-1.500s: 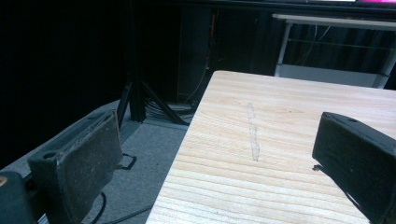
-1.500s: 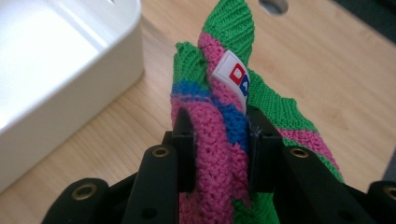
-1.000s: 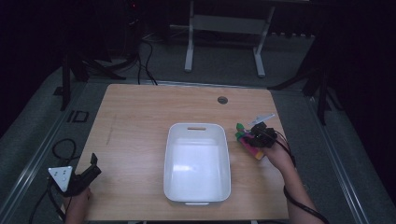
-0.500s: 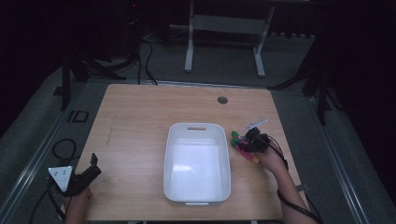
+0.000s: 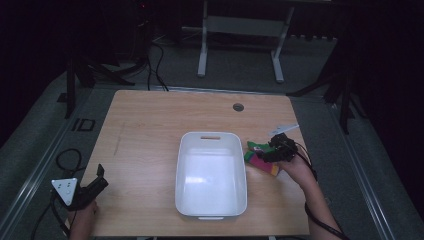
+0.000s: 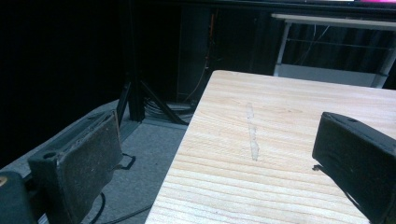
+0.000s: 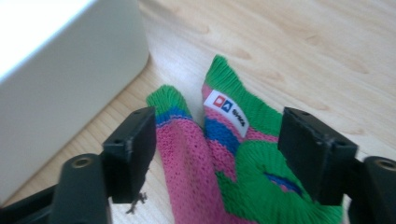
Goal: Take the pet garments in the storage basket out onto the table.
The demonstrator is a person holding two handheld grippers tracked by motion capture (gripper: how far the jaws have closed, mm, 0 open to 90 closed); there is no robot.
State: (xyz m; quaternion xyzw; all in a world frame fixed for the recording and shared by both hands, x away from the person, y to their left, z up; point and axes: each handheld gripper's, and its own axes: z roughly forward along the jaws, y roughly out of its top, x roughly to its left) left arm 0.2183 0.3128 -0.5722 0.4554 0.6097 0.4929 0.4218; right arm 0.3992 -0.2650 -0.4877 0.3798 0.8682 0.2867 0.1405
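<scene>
Right tongs [image 7: 217,154] have just been opening; striped knit glove [image 7: 224,158] lies between the jaws, unclamped, beside white tub [image 5: 211,172]. Left tongs [image 6: 224,158] open over bench [image 5: 150,130] edge.

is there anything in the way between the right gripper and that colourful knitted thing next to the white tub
Nothing visible. The right gripper has just been opening, and the knitted piece lies flat on the table between its jaws, untouched by the pads. The white tub sits beside it.
</scene>
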